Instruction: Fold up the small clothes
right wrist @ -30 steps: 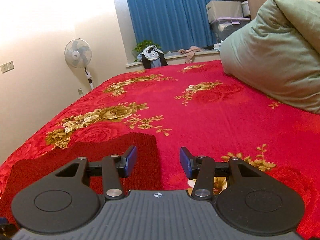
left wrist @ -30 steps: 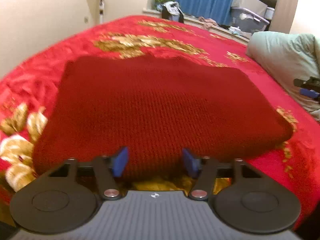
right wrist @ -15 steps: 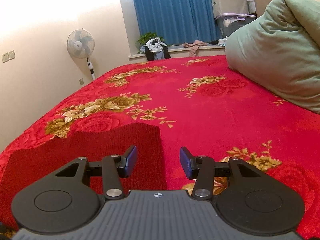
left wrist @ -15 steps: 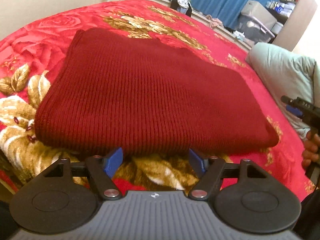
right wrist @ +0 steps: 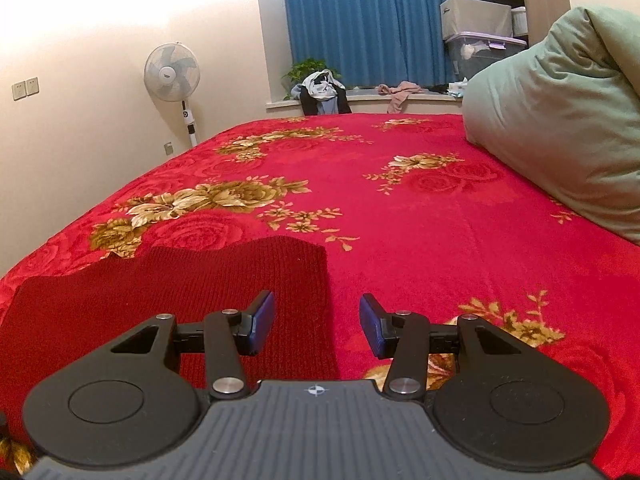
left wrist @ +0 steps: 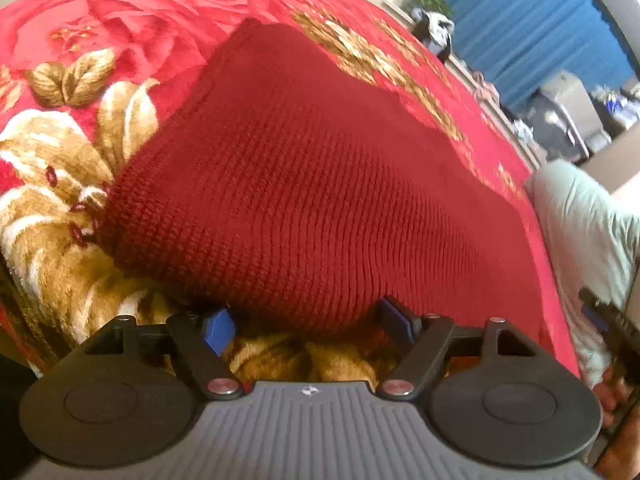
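In the left wrist view, a red plush bed blanket with gold flowers (left wrist: pixel 80 128) covers the bed, and on it lies the folded dark red knitted garment (left wrist: pixel 304 184), flat, filling the middle of the picture. The left tongs (left wrist: pixel 306 322) point down at its near edge; their blue pads (left wrist: pixel 218 330) are spreading apart, the near fold of the knit bulging between them without being pressed by either pad. Further right a pale green pillow (left wrist: pixel 580 224) rests on the blanket, and at the far right edge a hand (left wrist: pixel 614 394) holds the other tool

In the right wrist view, a white standing fan (right wrist: pixel 172 70) is by the cream wall at left. The same knitted garment (right wrist: pixel 180 280) lies at lower left on the blanket (right wrist: pixel 400 232), its right edge running under the gap of the right tongs (right wrist: pixel 317 322). These tongs stand apart with nothing clamped, hovering over the garment's edge. Behind hang blue curtains (right wrist: pixel 360 20), and the green pillow (right wrist: pixel 560 120) sits at right
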`<state>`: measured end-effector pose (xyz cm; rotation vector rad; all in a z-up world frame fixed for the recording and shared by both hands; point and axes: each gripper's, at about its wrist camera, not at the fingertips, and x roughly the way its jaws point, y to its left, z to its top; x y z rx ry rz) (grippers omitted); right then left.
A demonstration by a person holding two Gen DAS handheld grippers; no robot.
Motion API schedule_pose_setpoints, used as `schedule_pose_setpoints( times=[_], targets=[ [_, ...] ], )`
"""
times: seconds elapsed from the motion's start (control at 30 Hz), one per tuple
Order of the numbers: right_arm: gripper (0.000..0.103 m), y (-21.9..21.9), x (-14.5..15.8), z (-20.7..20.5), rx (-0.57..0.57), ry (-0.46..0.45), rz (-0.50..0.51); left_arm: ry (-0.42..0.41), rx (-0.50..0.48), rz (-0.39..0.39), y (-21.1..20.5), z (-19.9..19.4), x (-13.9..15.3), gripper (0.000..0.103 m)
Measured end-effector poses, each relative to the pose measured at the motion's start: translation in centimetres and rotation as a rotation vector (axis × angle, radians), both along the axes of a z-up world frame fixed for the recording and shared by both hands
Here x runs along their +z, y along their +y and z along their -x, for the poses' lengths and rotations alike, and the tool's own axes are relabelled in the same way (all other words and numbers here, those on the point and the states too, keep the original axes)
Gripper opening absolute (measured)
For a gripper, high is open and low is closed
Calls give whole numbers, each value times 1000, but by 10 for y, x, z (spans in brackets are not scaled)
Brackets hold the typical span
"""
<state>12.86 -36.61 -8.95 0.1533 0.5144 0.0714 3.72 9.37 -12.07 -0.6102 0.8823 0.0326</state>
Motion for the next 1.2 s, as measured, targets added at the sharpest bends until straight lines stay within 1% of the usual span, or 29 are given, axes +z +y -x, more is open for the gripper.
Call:
schedule_pose_setpoints(
  times=[0.1, 0.17, 0.3, 0.37, 0.43, 0.57, 0.67, 0.7, 0.73, 0.77, 0.83, 0.87, 0.9, 0.97, 1.03, 1.07, 1.1, 1.13, 1.2],
  targets=[
    [49, -1, 0, -1, -1, 7, -3, -25, 64, 1, 9, 3, 5, 80],
    [49, -2, 0, -1, -3, 11, -6, -36, 131, 1, 19, 6, 8, 80],
    [49, -4, 0, -1, -6, 11, -11, -29, 229, 125, 41, 6, 0, 80],
    [49, -5, 1, -2, -7, 10, -15, -32, 241, 148, 45, 1, 0, 80],
    [49, -5, 1, -3, -7, 11, -19, -33, 240, 150, 47, -3, 1, 80],
    [49, -4, -3, -3, 4, 22, -13, -42, 271, 155, 46, -9, 1, 79],
    [49, -3, -3, -1, 7, 22, -3, -49, 310, 150, 50, -10, 1, 72],
    [49, -4, -3, -1, 7, 24, -6, -46, 319, 142, 51, -11, 0, 66],
    [49, -5, -4, -1, 6, 29, -10, -38, 321, 123, 50, -11, 0, 57],
    [49, -5, -5, -1, 6, 32, -11, -29, 314, 92, 49, -12, 0, 52],
    [49, -4, -7, -2, 6, 40, -2, -27, 279, 41, 45, -14, 1, 32],
    [49, -4, -8, -2, 8, 44, 3, -32, 257, 20, 43, -15, 4, 27],
    [49, -3, -8, -3, 9, 46, 5, -43, 234, -7, 40, -15, 8, 19],
    [49, -3, -9, -3, 12, 45, 9, -68, 184, -75, 31, -14, 21, 17],
    [49, -3, -9, -2, 14, 46, 14, -114, 131, -163, 22, -8, 45, 16],
    [49, -3, -10, -3, 14, 47, 16, -142, 113, -184, 18, -4, 57, 16],
    [49, -3, -10, -3, 13, 48, 17, -169, 101, -184, 19, 0, 70, 15],
    [49, -3, -10, -3, 12, 47, 17, -177, 98, -174, 22, 2, 81, 15],
    [49, -4, -9, -1, 9, 43, 13, -161, 104, -156, 27, 8, 98, 15]
  ],
)
